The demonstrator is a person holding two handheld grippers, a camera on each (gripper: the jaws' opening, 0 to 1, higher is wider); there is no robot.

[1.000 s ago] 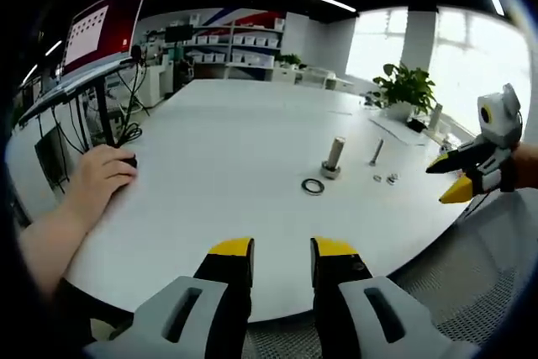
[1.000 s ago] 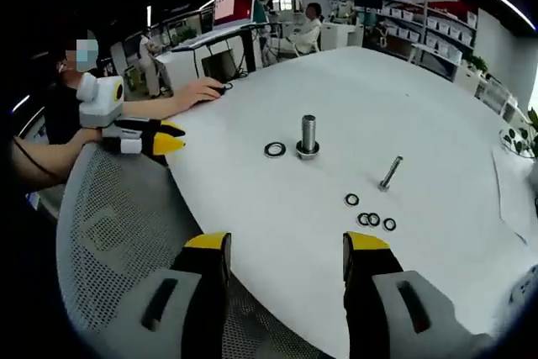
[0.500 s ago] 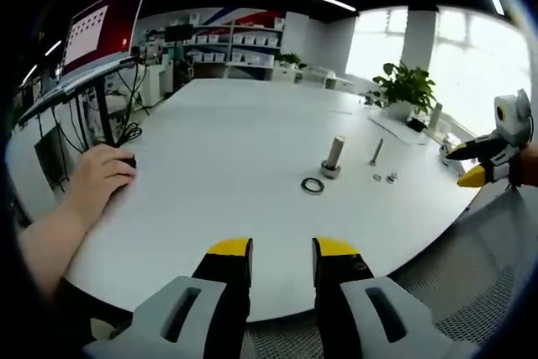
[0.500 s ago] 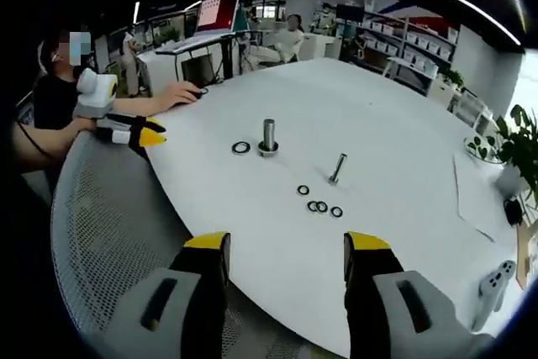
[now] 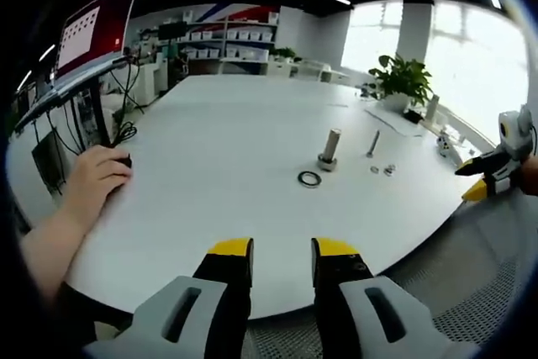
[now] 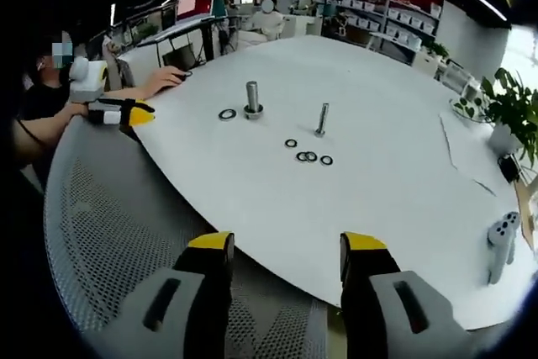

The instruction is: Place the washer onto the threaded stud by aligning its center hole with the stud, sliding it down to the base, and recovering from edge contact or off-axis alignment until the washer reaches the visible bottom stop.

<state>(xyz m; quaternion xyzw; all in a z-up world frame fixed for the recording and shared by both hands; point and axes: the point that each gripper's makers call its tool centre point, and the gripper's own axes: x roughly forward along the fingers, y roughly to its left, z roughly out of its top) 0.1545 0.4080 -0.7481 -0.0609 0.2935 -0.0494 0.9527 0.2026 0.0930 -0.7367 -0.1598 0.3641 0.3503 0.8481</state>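
Both grippers farther from washer [image 5: 309,178].

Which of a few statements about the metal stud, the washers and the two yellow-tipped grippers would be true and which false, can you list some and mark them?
1. The dark ring-shaped washer lies flat on the white table beside the upright metal threaded stud. True.
2. A washer is already seated at the stud's base. False: the washer lies apart from the stud, and nothing is threaded on it.
3. The left gripper holds a washer. False: its jaws are apart with nothing between them.
4. The right gripper is open, over the table's edge. True.
5. Several small washers lie near a loose bolt. True.
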